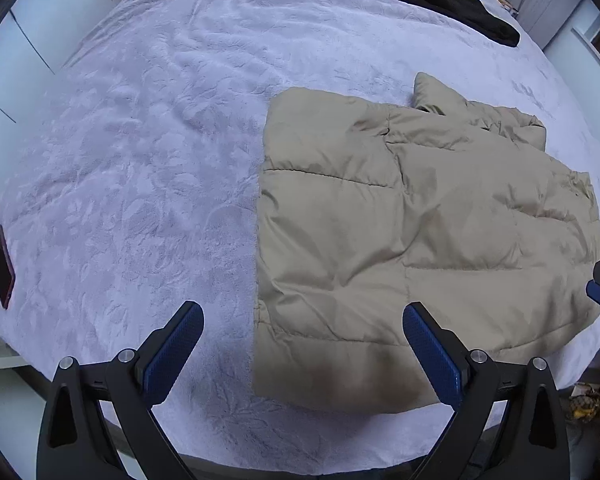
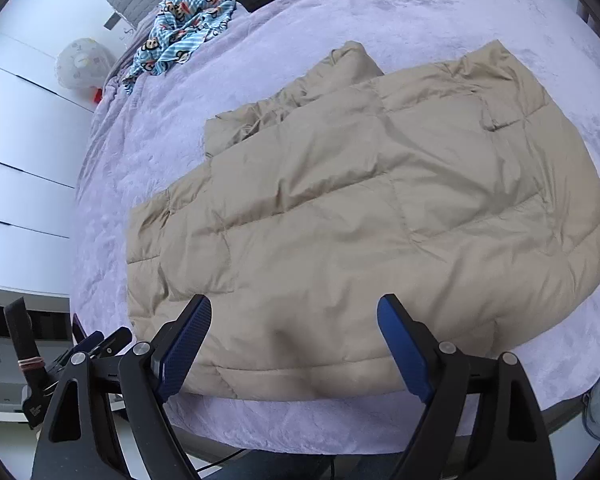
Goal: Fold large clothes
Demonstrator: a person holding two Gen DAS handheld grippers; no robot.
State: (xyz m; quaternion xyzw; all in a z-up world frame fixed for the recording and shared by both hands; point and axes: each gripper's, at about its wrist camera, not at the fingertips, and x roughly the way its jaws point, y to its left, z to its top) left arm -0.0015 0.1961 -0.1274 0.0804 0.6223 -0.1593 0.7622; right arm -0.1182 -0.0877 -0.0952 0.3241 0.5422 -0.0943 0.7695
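Currently the beige quilted jacket (image 2: 340, 208) lies partly folded on the lilac bedspread (image 1: 140, 160), near its front edge. Judged puffy, light, slippery-shelled; best pinched at a hem corner or seam. Left gripper (image 1: 302, 316) and right gripper (image 2: 294, 308) both stand wide, empty.

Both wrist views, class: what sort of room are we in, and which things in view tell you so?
Most likely a bedroom. A wide bed under a lilac plush blanket fills both views, clothes lie on it, including a beige quilted jacket and a cartoon-print garment, and white cupboard fronts stand beside it.
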